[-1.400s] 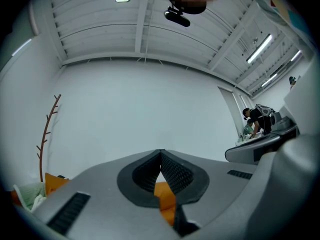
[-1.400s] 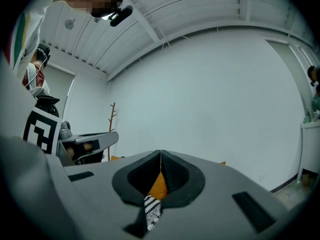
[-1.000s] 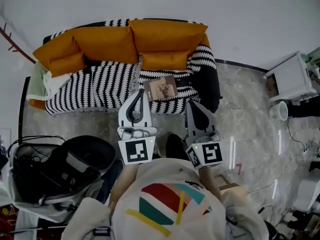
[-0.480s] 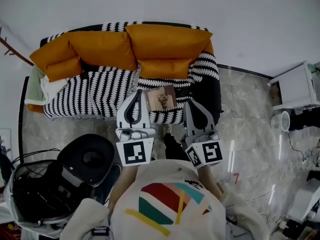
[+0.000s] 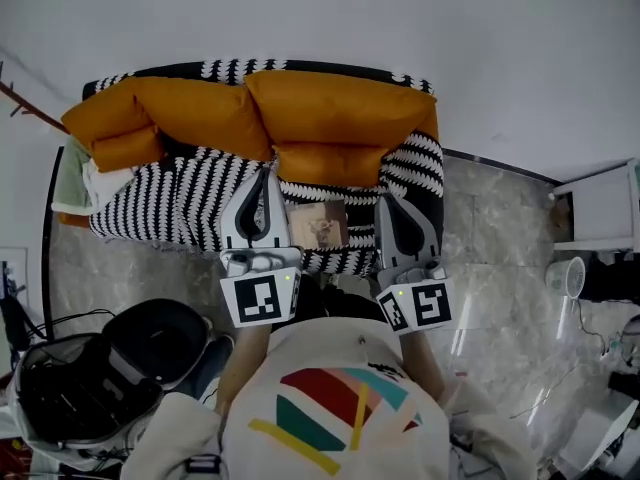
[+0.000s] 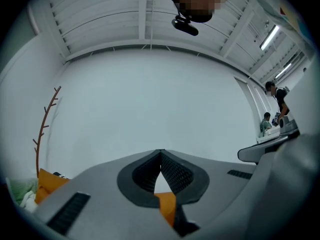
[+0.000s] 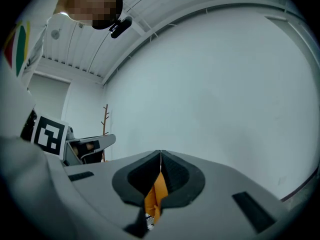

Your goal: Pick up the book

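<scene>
The book [image 5: 320, 224], with a tan cover, lies flat on the black-and-white striped sofa seat [image 5: 170, 193], in front of the orange back cushions [image 5: 330, 108]. My left gripper [image 5: 267, 173] reaches over the seat just left of the book, its tips pressed together with nothing in them. To the book's right my right gripper [image 5: 384, 200] is also shut and empty. Both point level at the sofa back. In the left gripper view the left gripper [image 6: 160, 151] shows only wall and a sliver of orange cushion. The right gripper [image 7: 160, 152] shows the same in its own view.
A green-and-white cloth [image 5: 80, 173] lies on the sofa's left end. A black round seat with a bag [image 5: 100, 378] stands at lower left. At the right edge are a white cabinet [image 5: 600, 208] and a white bin [image 5: 566, 276]. A bare branch rack [image 6: 45, 124] stands by the wall.
The person has stepped closer to the sofa and both grippers moved forward over the seat. The book, earlier beyond the tips, now lies between the two grippers. Both jaws stayed shut.
</scene>
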